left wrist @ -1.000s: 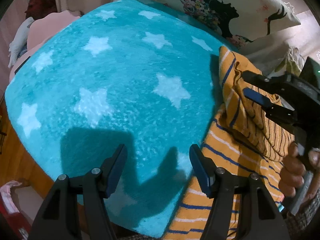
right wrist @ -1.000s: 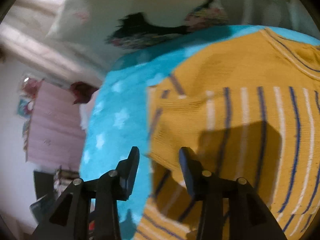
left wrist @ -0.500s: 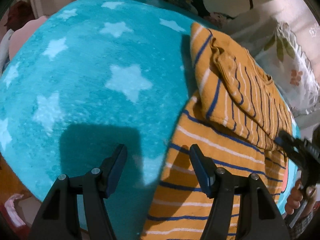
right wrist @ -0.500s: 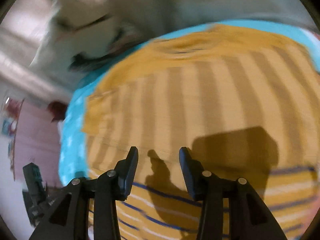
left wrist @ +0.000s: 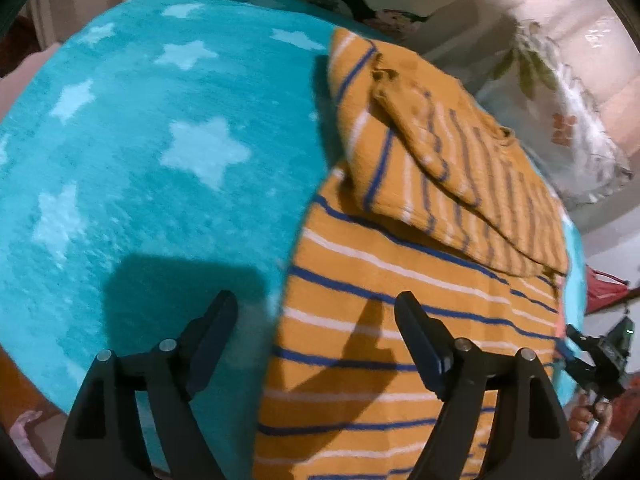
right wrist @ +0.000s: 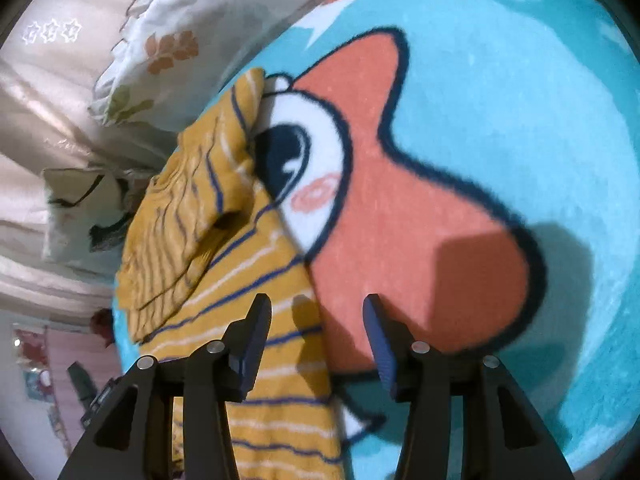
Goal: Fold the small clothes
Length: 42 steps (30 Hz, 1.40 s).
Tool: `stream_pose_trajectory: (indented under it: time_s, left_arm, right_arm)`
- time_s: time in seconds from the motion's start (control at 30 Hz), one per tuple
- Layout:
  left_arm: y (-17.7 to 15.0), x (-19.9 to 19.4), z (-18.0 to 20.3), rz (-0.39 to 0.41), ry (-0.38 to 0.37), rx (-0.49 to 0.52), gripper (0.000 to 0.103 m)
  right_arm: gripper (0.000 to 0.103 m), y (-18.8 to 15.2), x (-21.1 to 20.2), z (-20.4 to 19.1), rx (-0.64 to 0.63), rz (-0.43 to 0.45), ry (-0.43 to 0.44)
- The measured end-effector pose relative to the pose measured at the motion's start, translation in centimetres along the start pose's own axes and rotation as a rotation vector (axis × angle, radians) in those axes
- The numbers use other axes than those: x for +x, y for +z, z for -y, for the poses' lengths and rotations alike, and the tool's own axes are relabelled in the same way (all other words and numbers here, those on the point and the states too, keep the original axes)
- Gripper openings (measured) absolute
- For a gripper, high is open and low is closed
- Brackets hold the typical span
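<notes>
A small mustard-yellow garment with blue and white stripes [left wrist: 400, 320] lies flat on a turquoise star-patterned blanket [left wrist: 160, 160]; its sleeves are folded in over the chest [left wrist: 472, 168]. My left gripper [left wrist: 316, 328] is open and empty, low over the garment's near left edge. My right gripper [right wrist: 316, 328] is open and empty over the garment's right edge [right wrist: 280, 360], where the cloth meets the blanket's orange cartoon print [right wrist: 400, 220]. The right gripper also shows small at the far right of the left wrist view [left wrist: 568, 344].
Floral pillows [left wrist: 560, 100] lie beyond the garment, also shown in the right wrist view [right wrist: 180, 48]. The blanket's edge drops off at the left [left wrist: 24, 360]. A pink cabinet stands in the room behind [right wrist: 48, 380].
The right gripper let go of the sleeve, which now lies folded on the chest, and swung out to the garment's right edge. The left gripper shifted right over the left edge.
</notes>
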State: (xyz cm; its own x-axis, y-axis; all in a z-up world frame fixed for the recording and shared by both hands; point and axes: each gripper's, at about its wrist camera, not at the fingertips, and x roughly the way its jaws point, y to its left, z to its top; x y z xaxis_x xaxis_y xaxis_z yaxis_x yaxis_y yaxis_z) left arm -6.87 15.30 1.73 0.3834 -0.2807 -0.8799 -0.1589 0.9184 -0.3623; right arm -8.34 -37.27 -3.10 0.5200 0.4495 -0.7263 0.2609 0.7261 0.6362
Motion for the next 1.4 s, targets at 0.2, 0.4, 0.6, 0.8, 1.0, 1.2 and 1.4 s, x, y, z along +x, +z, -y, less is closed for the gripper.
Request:
stream_pose_trajectory:
  time_s: [0.2, 0.4, 0.6, 0.8, 1.0, 1.2, 1.4]
  left_arm:
    - [-3.2, -0.8, 0.0, -0.038, -0.162, -0.026, 0.078]
    - [-7.4, -2.0, 0.1, -0.043, -0.212, -0.056, 0.076]
    - [-11.0, -3.1, -0.2, -0.030, -0.227, -0.087, 0.076]
    - [-13.9, -2.3, -0.6, -0.079, -0.210, -0.137, 0.076]
    - [-15.3, -1.1, -1.0, -0.109, -0.210, -0.205, 0.059]
    - [-15.8, -1.4, -1.1, -0.136, -0.196, -0.243, 0.009]
    - [-15.4, -4.3, -0.2, -0.116, -0.175, -0.213, 0.007]
  right_arm:
    - [0.052, -3.0, 3.0, -0.8, -0.028, -0.215, 0.238]
    - [0.052, -6.2, 4.0, -0.7, -0.028, -0.334, 0.358]
    - [0.052, -9.0, 3.6, -0.6, -0.100, -0.427, 0.382]
    - [0.052, -10.5, 3.7, -0.9, -0.127, -0.479, 0.391]
    - [0.052, -11.3, 3.3, -0.3, -0.140, -0.507, 0.395]
    - [0.036, -12.6, 3.0, -1.0, -0.171, -0.506, 0.338]
    - [0.011, -12.3, 1.0, -3.0, -0.301, -0.471, 0.292]
